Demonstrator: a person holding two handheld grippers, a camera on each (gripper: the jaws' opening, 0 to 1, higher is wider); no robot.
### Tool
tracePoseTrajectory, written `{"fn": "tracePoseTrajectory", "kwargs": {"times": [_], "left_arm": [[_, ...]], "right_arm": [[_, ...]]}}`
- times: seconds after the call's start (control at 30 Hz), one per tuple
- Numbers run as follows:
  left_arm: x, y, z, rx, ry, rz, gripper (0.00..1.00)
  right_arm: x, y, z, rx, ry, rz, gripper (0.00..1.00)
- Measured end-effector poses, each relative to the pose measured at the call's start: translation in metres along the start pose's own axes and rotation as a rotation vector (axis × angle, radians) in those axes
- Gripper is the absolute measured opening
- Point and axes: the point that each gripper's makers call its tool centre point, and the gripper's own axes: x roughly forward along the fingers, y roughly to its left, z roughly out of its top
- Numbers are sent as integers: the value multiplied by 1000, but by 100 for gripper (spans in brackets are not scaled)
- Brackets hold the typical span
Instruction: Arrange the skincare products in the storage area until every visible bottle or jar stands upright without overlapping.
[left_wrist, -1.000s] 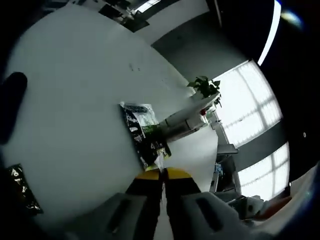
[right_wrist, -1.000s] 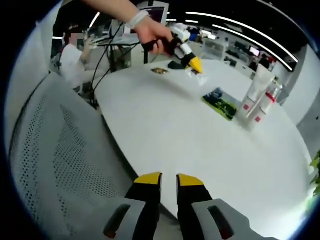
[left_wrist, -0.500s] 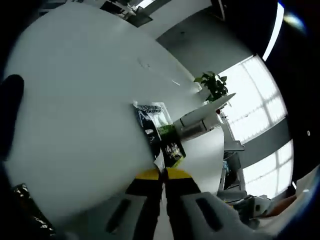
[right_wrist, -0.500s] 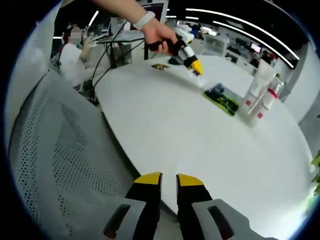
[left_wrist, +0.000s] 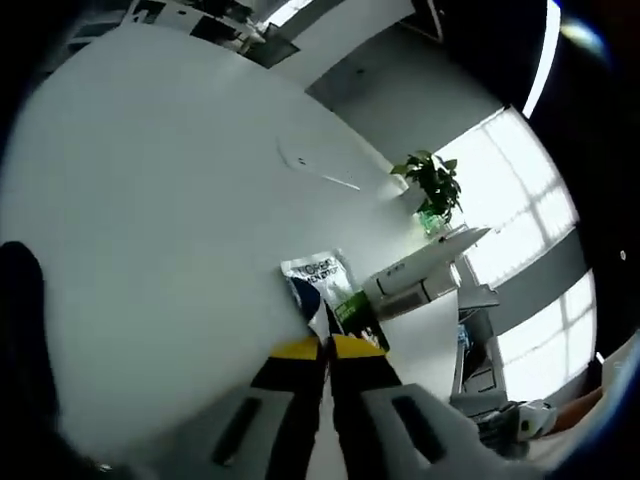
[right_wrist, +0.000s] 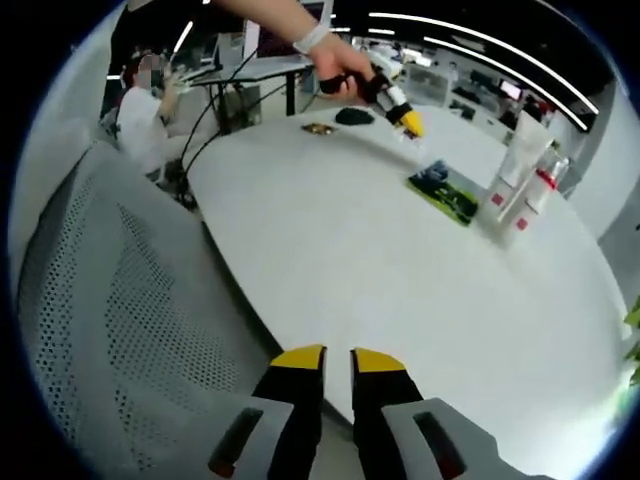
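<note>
Two white tubes with red labels (right_wrist: 522, 165) stand upright side by side at the far right of the round white table (right_wrist: 380, 300). In the left gripper view the tubes (left_wrist: 412, 285) look sideways because that view is rolled. A green and black sachet (right_wrist: 442, 195) lies flat just left of them, and the sachet (left_wrist: 335, 290) sits right ahead of my left jaws. My left gripper (left_wrist: 327, 347), held by a hand, hovers over the table near the sachet (right_wrist: 410, 123); its jaws are shut on what looks like a small clear packet. My right gripper (right_wrist: 325, 360) hangs at the table's near edge, its jaws a narrow gap apart and holding nothing.
A grey mesh chair back (right_wrist: 120, 330) stands close on the left of the right gripper. A small brown packet (right_wrist: 319, 128) and a black object (right_wrist: 353, 116) lie at the table's far side. A person (right_wrist: 140, 110) sits beyond. A potted plant (left_wrist: 432, 185) stands past the tubes.
The left gripper has travelled across the table toward the sachet and the tubes, still shut on its small packet. The right gripper has stayed in place.
</note>
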Motion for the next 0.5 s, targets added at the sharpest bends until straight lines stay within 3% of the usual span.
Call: {"fn": "tracePoseTrajectory", "kwargs": {"times": [0.1,0.17,0.2,0.27,0.5], "left_arm": [[5,4,3,35,2,6,0],[10,24,5,4,1,122,0],[11,28,2,-6,19,140,0],[17,21,-3,-58,38,73,0],[22,32,-2,-54,46,102,0]], "right_arm": [[1,0,-1,3,2,1,8],[1,1,-1,4,2,7,8],[1,1,0,5,2,9,8],[1,2,0,3,1,10,8],[1,2,-2,6,13,13,8]]}}
